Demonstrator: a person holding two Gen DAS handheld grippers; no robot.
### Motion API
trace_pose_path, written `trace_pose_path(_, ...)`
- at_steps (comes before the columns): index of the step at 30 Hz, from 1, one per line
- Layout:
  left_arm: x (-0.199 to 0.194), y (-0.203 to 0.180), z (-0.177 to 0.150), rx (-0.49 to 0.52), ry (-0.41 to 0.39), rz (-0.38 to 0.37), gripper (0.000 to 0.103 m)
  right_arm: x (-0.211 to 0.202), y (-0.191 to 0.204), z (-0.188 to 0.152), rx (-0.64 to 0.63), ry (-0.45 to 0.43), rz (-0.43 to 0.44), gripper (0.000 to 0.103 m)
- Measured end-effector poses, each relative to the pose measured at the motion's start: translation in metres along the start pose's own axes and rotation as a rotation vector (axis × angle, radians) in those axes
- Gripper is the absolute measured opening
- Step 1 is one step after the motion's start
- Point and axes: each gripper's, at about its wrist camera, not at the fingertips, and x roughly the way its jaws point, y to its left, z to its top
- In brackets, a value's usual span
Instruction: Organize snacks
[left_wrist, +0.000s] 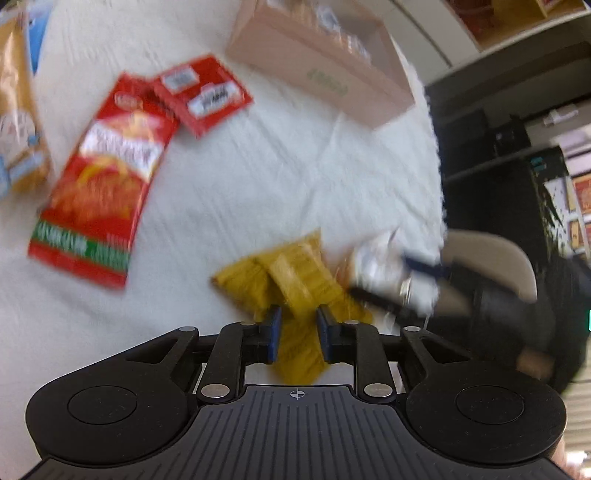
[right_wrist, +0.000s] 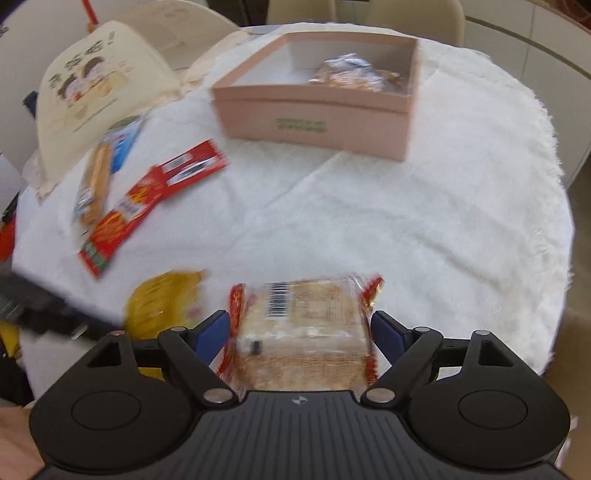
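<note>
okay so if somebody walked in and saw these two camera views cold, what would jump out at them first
Probably the two loaded grippers: the right gripper clamps a clear-wrapped cracker pack close to the camera, and the left gripper pinches a yellow snack packet. Beyond them, a pink box sits open at the far side of the white tablecloth, with red snack packets lying to its left.

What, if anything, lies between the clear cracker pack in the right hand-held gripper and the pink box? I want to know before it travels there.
Nothing visible. Between the cracker pack in the right hand-held gripper and the pink box is only bare white cloth. The red packets lie off to the left of that path.
</note>
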Motion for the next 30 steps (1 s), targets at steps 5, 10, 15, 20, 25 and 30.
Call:
trace_pose_path(5, -0.016, 0.008, 0.024, 0.027, -0.137, 0.093, 0.025, 0.011, 0.041, 0.000, -0.057, -0.046, -0.022, 0.085)
trace_pose_path(10, -0.043, 0.020, 0.030, 0.023, -0.213, 0.163, 0.026, 0.018, 0.064, 0.009, -0.141, -0.072, -0.017, 0.085)
trace_pose_path(15, -0.050, -0.004, 0.001, 0.212, -0.159, 0.223, 0.026, 0.002, 0.050, 0.000, -0.212, -0.042, -0.009, 0.085)
trace_pose_path(20, -0.036, -0.031, -0.029, 0.329, -0.112, 0.298, 0.026, -0.013, 0.048, -0.011, -0.289, -0.001, 0.068, 0.085)
trace_pose_path(25, -0.024, -0.042, -0.039, 0.425, -0.121, 0.397, 0.029, -0.012, 0.063, -0.022, -0.465, 0.012, -0.040, 0.086)
trace_pose_path(30, -0.035, -0.021, -0.030, 0.347, -0.159, 0.499, 0.035, -0.017, 0.046, -0.012, -0.443, -0.103, -0.291, 0.086)
